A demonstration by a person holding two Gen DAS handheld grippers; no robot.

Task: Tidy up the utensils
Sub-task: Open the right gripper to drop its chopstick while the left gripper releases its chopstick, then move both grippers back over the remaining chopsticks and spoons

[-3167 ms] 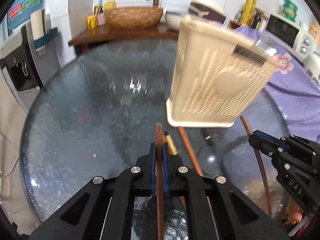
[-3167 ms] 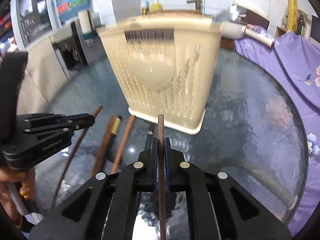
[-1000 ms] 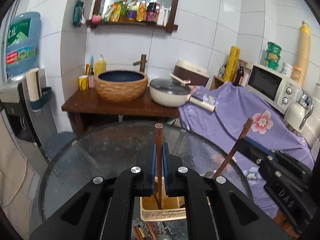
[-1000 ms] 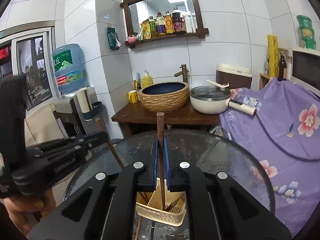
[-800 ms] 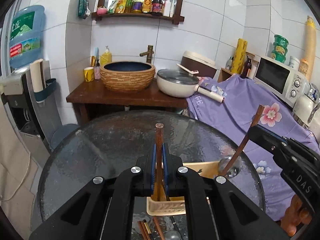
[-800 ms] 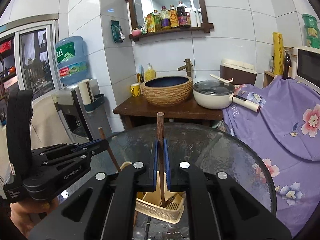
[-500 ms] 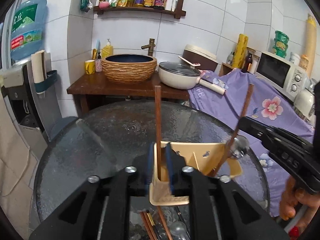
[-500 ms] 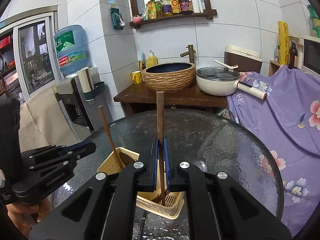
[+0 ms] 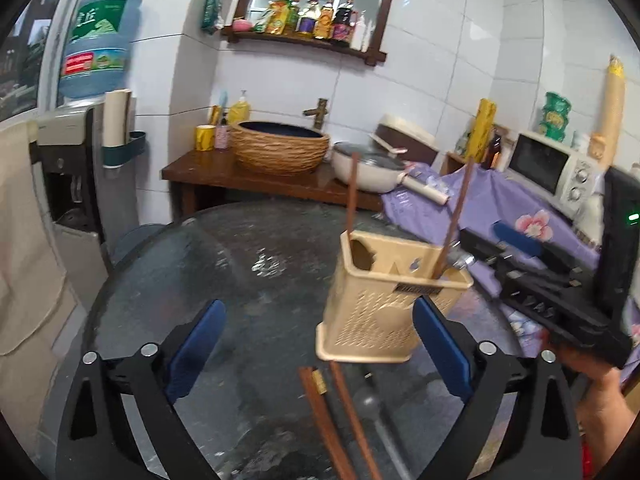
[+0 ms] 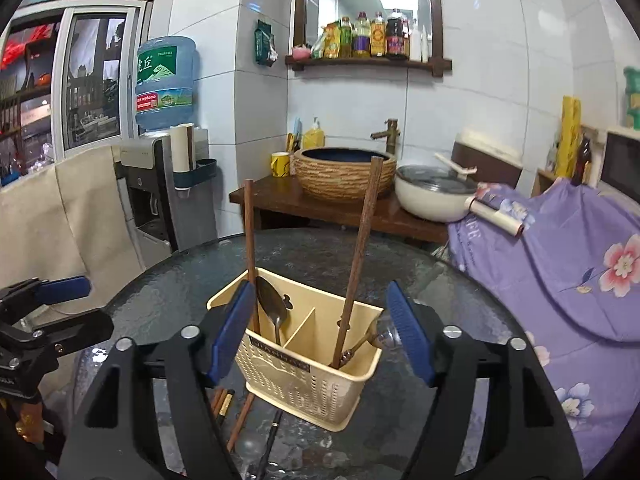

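Below both grippers, loose brown wooden chopsticks [image 9: 340,416] lay on dark round glass table [image 9: 224,264], long axes running toward cream perforated plastic utensil caddy [image 9: 384,304]. L gripper [image 9: 316,344] wide, empty, nearer them; R gripper [image 10: 320,332] wide, empty. R view alone showed caddy's divider, metal spoon [image 10: 272,308]

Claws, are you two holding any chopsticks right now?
No. The left claw and right claw are both open and empty. Two chopsticks stand in the basket.
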